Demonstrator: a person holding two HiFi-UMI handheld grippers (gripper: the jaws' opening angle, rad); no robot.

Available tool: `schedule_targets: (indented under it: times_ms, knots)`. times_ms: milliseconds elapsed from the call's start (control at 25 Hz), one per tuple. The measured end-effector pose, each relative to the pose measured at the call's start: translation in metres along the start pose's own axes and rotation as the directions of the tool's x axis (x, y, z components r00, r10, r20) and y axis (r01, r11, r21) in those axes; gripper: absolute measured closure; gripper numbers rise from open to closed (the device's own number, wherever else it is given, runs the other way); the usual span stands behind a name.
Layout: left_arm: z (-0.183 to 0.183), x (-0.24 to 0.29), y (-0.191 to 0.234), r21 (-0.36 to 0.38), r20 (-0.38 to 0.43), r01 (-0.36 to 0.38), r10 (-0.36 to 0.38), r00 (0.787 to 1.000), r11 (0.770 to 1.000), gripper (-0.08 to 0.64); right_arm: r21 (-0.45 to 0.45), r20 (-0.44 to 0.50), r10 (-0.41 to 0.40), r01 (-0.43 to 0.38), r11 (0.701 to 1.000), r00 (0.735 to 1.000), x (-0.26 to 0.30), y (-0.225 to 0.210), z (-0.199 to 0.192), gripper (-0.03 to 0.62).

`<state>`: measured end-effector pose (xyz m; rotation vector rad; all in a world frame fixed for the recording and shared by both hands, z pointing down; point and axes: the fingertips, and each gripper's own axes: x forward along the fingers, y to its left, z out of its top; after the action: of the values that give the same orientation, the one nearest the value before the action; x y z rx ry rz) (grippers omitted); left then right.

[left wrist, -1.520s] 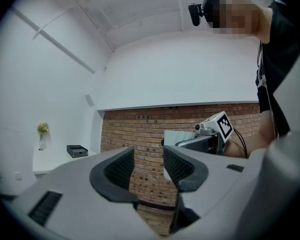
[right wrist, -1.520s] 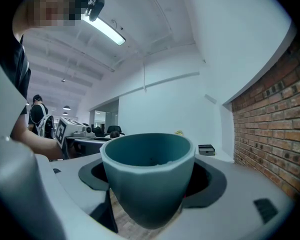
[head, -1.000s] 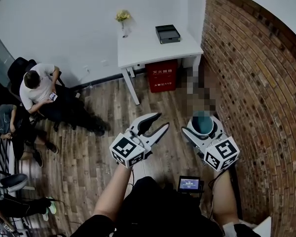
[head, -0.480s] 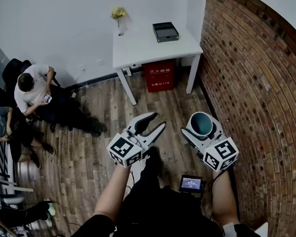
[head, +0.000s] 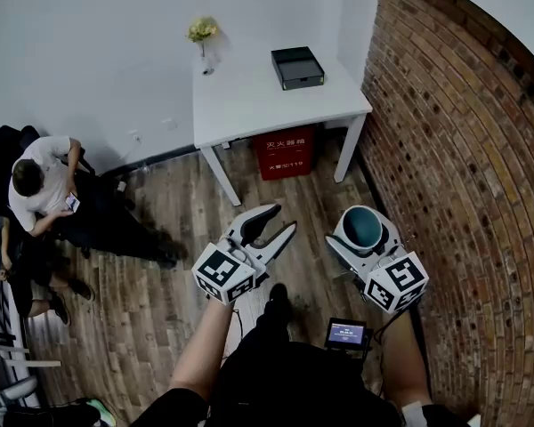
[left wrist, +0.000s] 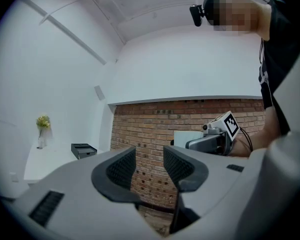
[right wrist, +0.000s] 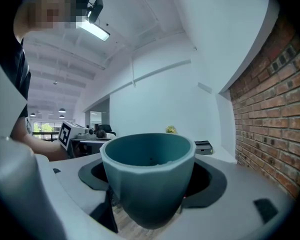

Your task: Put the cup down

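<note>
- Our right hand-held gripper [head: 367, 238] is closed on the teal cup [right wrist: 148, 179]. Its jaws press the cup's sides from either flank, and the cup stands upright with its mouth up.
- The cup hangs in the air over the wooden floor [head: 187, 229], well apart from any surface. It looks empty, apart from a small speck inside.
- Our left hand-held gripper [left wrist: 149, 158] has its jaws apart with nothing between them. It hovers at 9 o'clock of the right one.
- The white table [head: 249, 96] at 12 o'clock looks to us the likely place for the cup. We have not yet reached it.
- We should carry the cup forward level and aim for the bare top near the front edge. The black box [head: 297, 67] sits at the far side, toward 1 o'clock, and the flower vase [head: 201, 36] at 11 o'clock.
- We judge it best to lower the cup straight down until its base meets the top flat. Only then should we part the jaws.
- We should open the jaws evenly so neither pad drags the cup sideways or tips it.
- Then we draw the right hand-held gripper back toward 6 o'clock, not upward through the rim.
- The brick wall [head: 463, 167] runs close at 3 o'clock, so we should swing wide of it.
- The left hand-held gripper should stay out of the cup's path.
</note>
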<state>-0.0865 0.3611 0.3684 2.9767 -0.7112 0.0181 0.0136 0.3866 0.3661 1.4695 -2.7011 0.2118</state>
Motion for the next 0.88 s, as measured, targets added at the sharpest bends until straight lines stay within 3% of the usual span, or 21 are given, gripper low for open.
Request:
schedule_targets:
  times_ms: [400, 880]
  knots:
    - [0.023, 0.049, 0.134, 0.034, -0.004, 0.031, -0.031, 1.000, 0.999, 0.382, 0.016, 0.001, -0.044, 0.044, 0.999, 0.999, 0.125, -0.059, 0.034, 0.193]
    - [0.019, 0.100, 0.208, 0.010, -0.006, 0.061, -0.061, 0.998, 0.998, 0.383, 0.017, -0.010, -0.056, 0.056, 0.998, 0.998, 0.196, -0.111, 0.038, 0.193]
